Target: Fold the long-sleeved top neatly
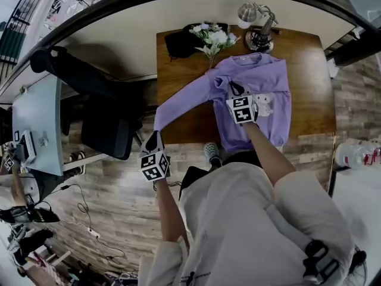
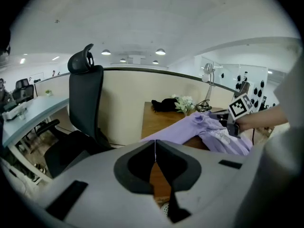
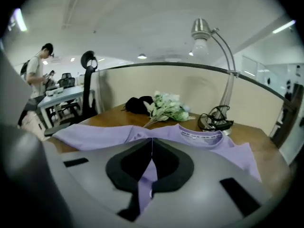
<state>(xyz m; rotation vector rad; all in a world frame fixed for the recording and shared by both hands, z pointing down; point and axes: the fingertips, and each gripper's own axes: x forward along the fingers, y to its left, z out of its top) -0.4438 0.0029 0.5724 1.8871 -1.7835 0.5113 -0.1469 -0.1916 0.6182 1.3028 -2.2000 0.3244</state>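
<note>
A purple long-sleeved top (image 1: 268, 79) lies front up on the wooden table (image 1: 309, 58), with one sleeve (image 1: 178, 103) stretched to the table's front left corner. My right gripper (image 1: 234, 89) rests on the chest near the armpit. In the right gripper view its jaws (image 3: 152, 139) are together, with purple cloth (image 3: 145, 179) between them. My left gripper (image 1: 153, 138) hangs just off the table's front left corner, close to the cuff. It is shut (image 2: 155, 142) with nothing in it. The sleeve (image 2: 175, 132) lies ahead of it.
A bunch of white flowers (image 1: 213, 39), a black object (image 1: 178, 42) and a desk lamp (image 1: 259, 34) with a cable stand along the table's far edge. A black office chair (image 1: 107, 133) is left of the table. A person (image 3: 35, 75) stands far off.
</note>
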